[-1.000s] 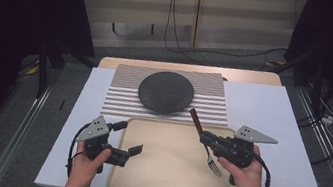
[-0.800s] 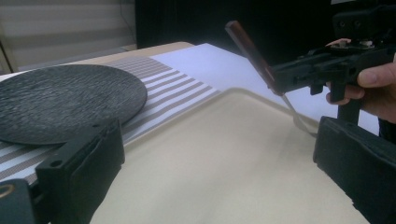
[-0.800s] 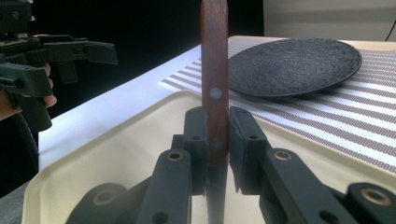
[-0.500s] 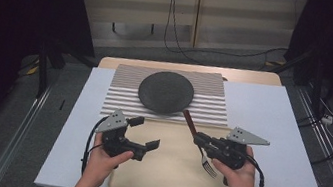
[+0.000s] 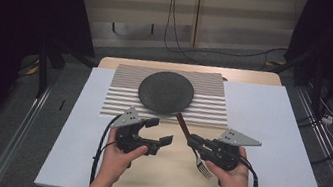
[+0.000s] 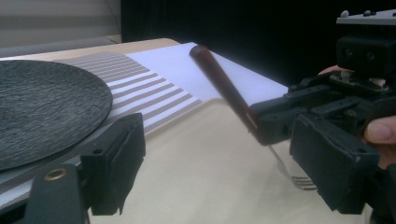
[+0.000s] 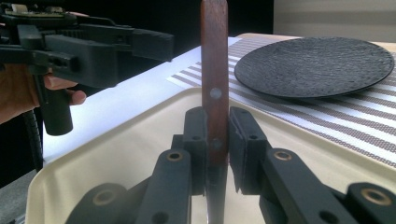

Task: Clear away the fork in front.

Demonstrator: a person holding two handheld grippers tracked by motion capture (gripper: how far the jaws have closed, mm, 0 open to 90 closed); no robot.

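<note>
With the right tongs (image 5: 195, 142) clamped on the fork (image 5: 202, 167) over the tray (image 5: 165, 184), steer the gaping left tongs (image 5: 160, 132) toward its handle at 3 o'clock, squarely.

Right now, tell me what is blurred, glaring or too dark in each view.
High view: surroundings nearly black, white sheet bright but readable. Left gripper view: fork handle smeared, near jaws soft, plate sharp. Right gripper view: sheet glares white beside the tray; fork handle crisp.
</note>
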